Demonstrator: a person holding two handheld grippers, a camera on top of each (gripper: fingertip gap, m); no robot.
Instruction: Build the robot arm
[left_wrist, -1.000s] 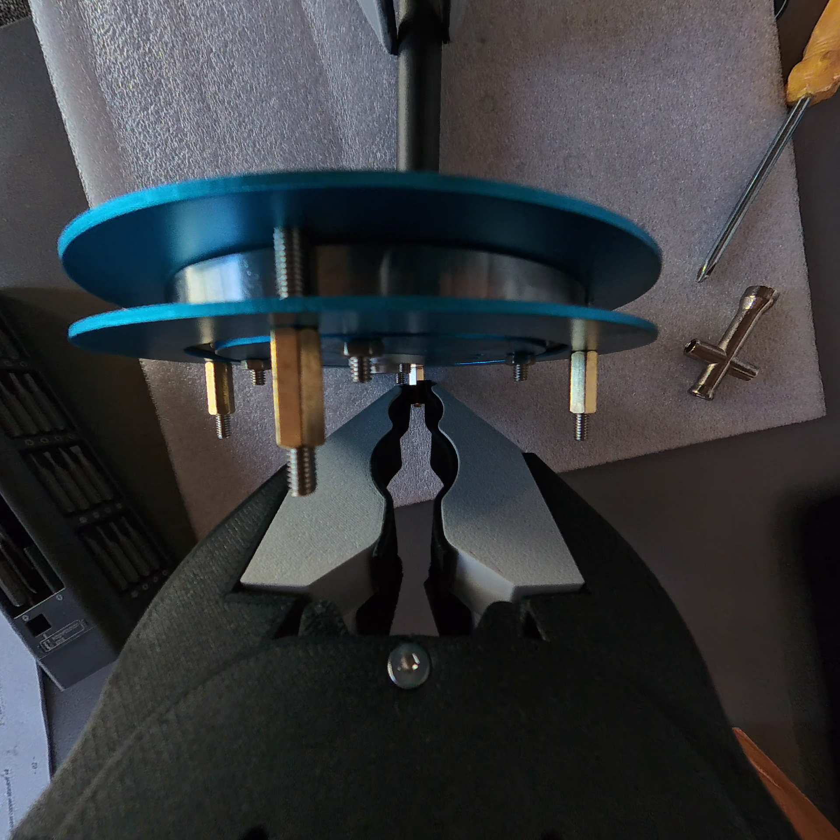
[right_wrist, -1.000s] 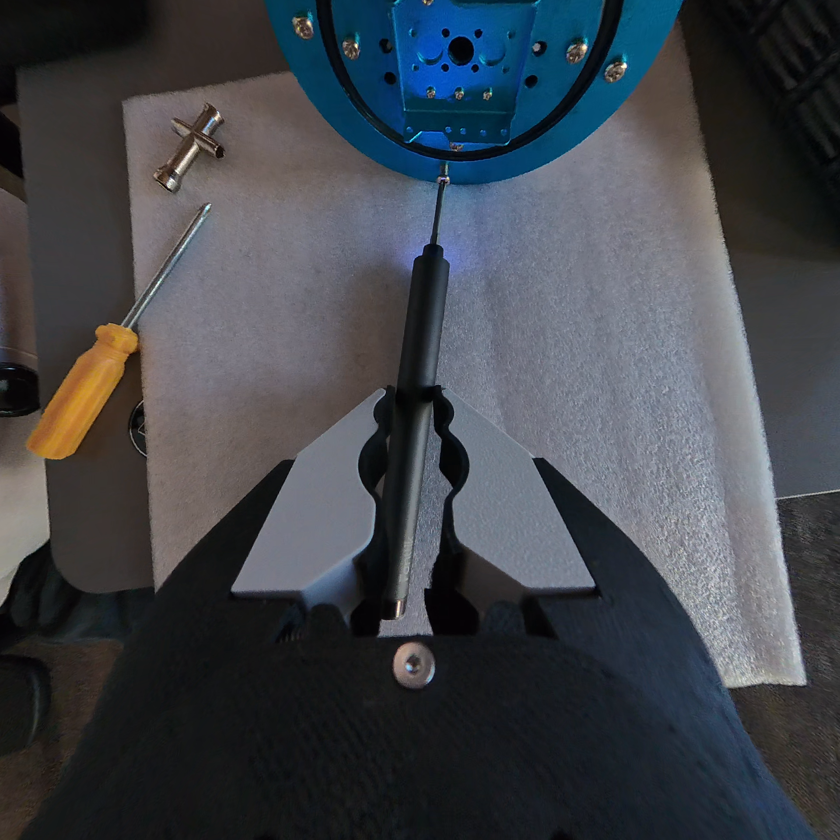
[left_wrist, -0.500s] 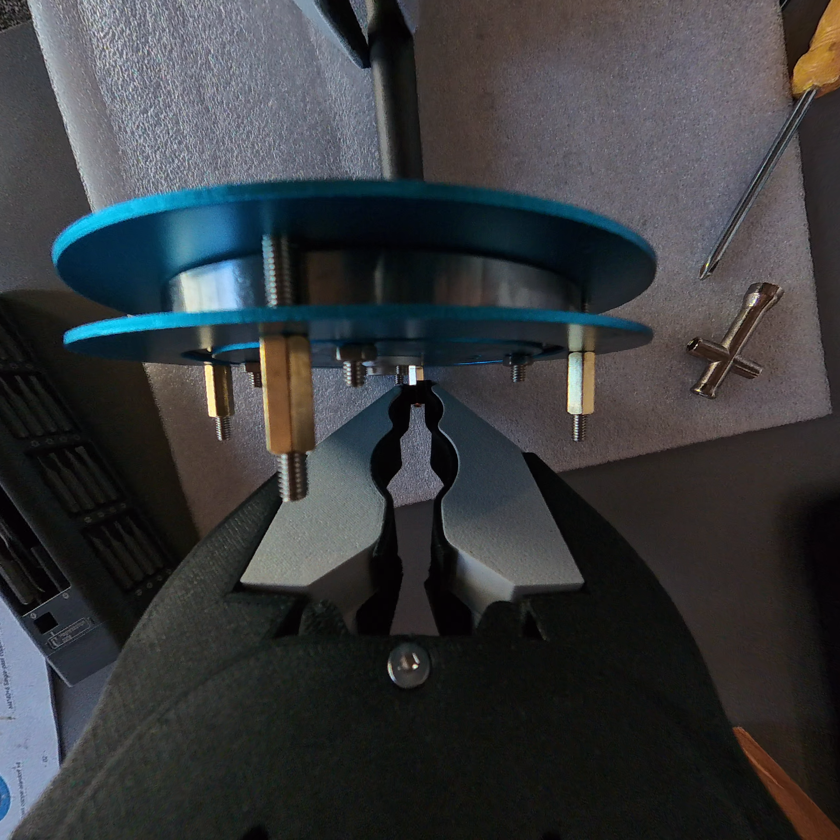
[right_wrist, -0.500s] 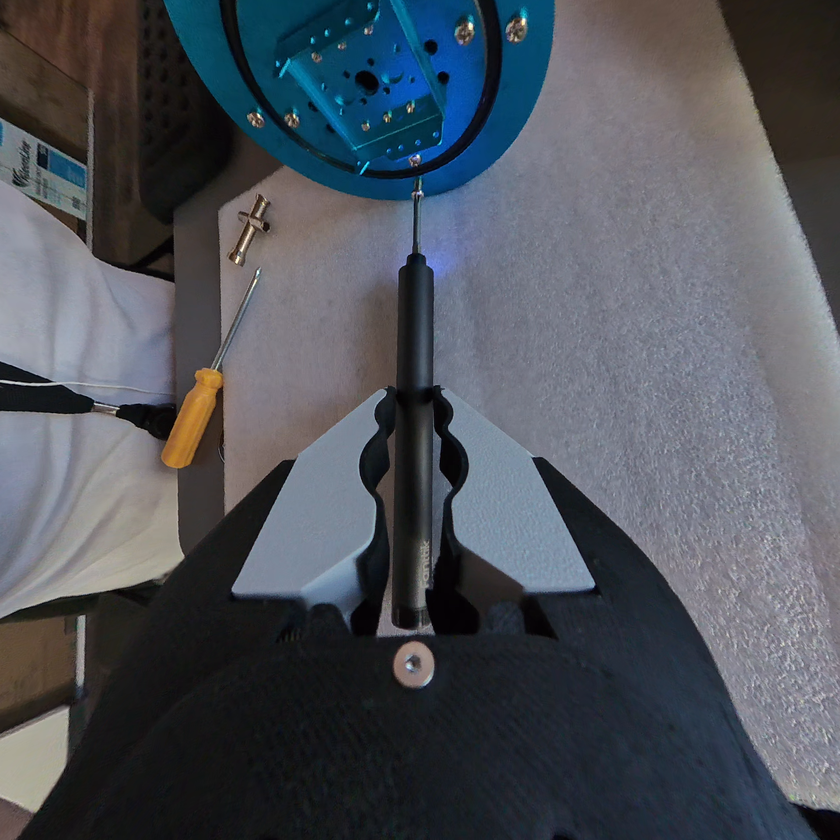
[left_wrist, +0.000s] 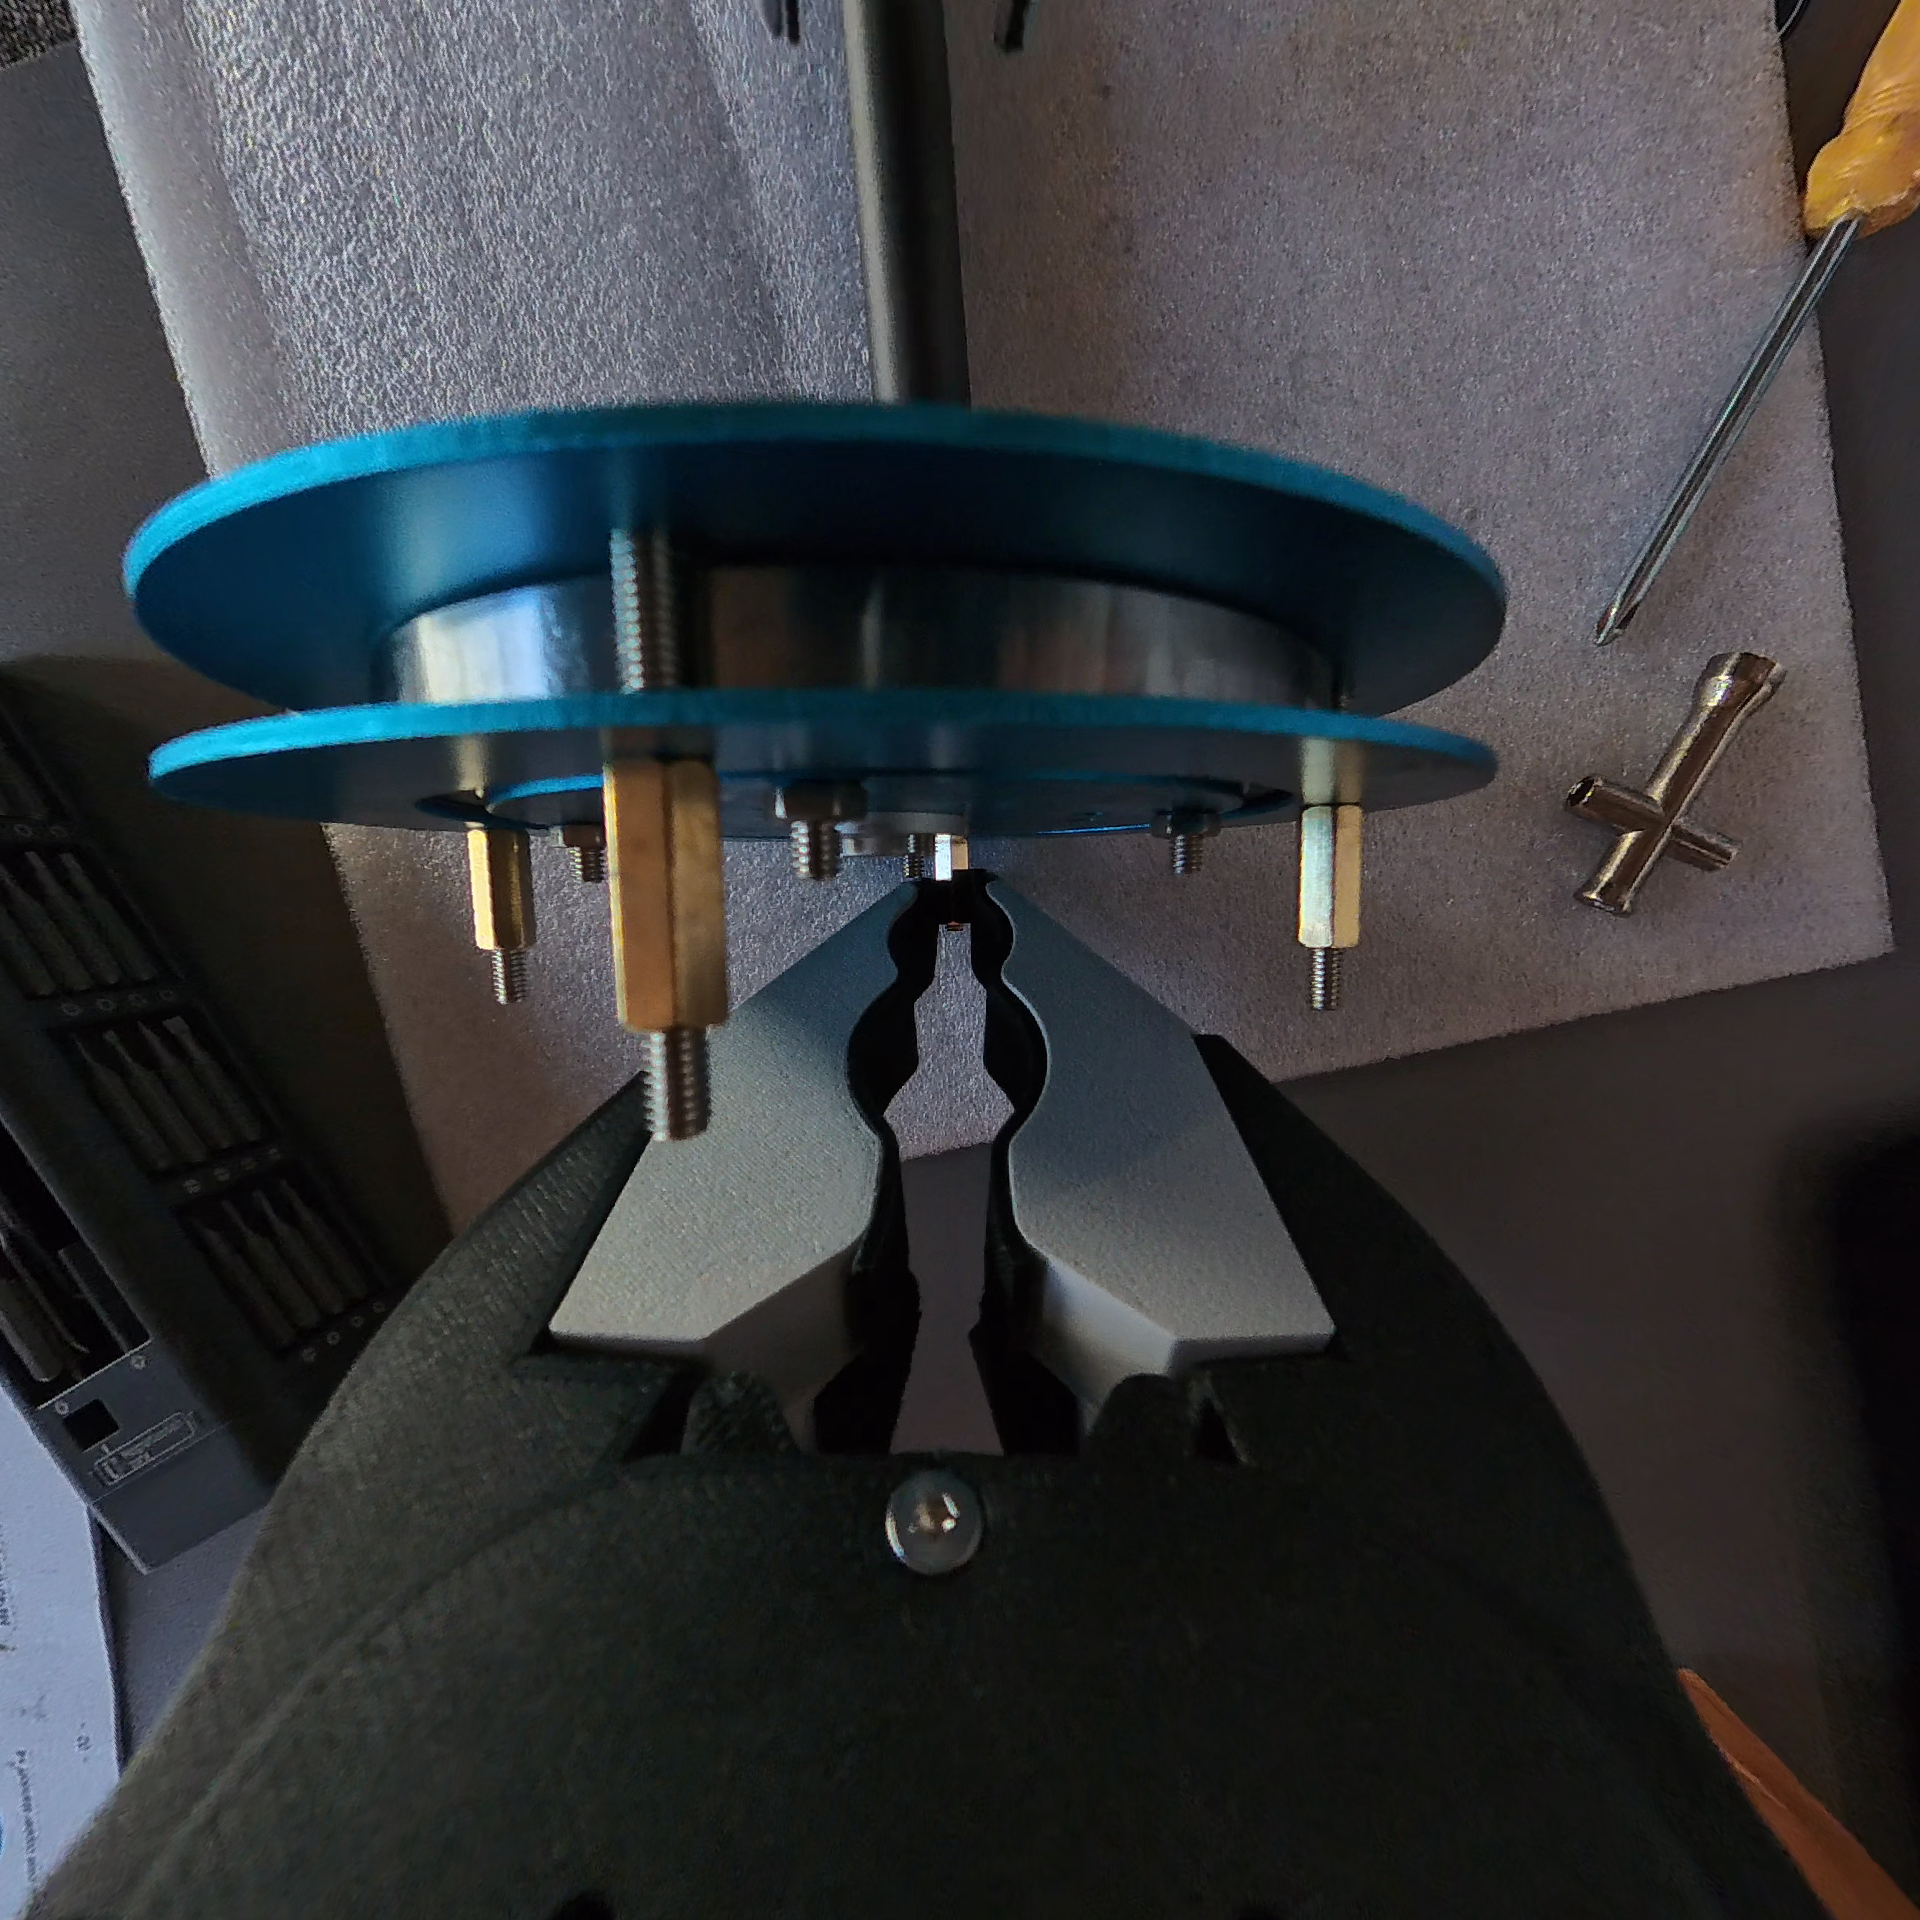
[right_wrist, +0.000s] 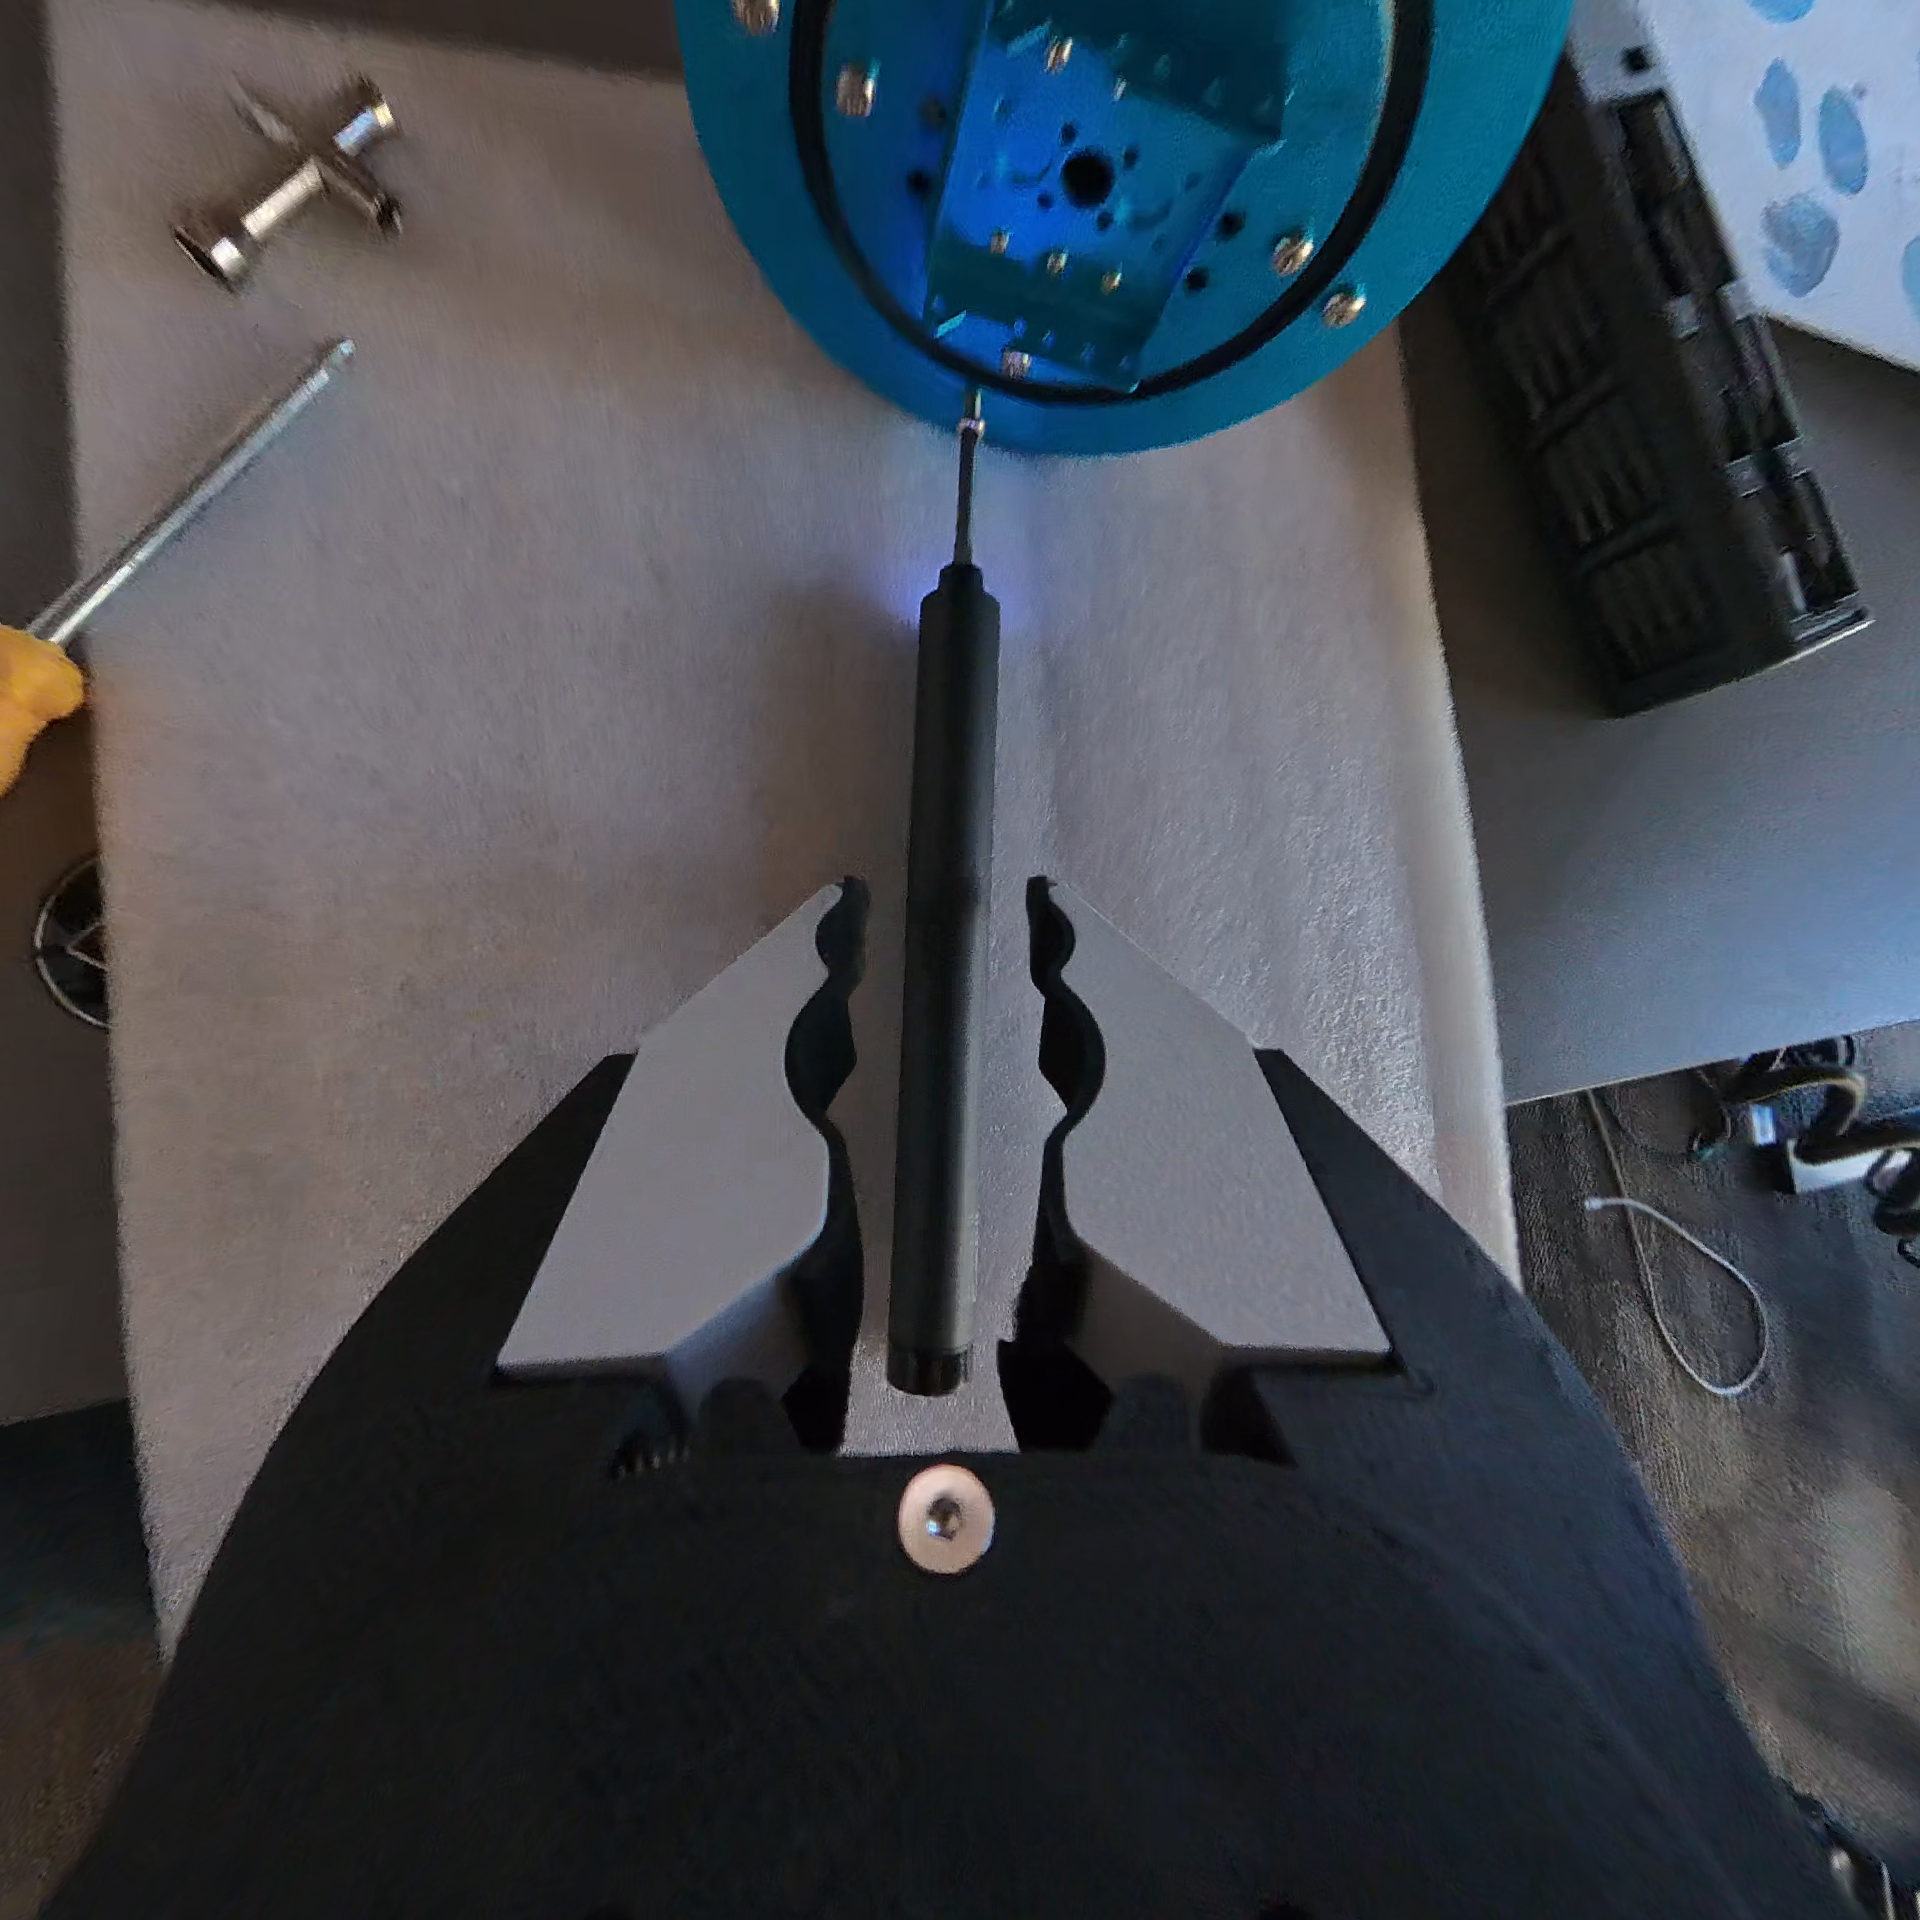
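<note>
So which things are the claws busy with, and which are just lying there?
In use: blue disc assembly; small nut pinched by left claw; black screwdriver inside open right claw.
Lying about: yellow screwdriver; cross wrench; bit case; foam mat.

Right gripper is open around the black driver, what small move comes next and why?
Probably close the right gripper on the black driver: its fingers stand clear on both sides while the bit touches a screw at the blue disc's rim. The left gripper, shut on a small nut beneath, should hold.
</note>
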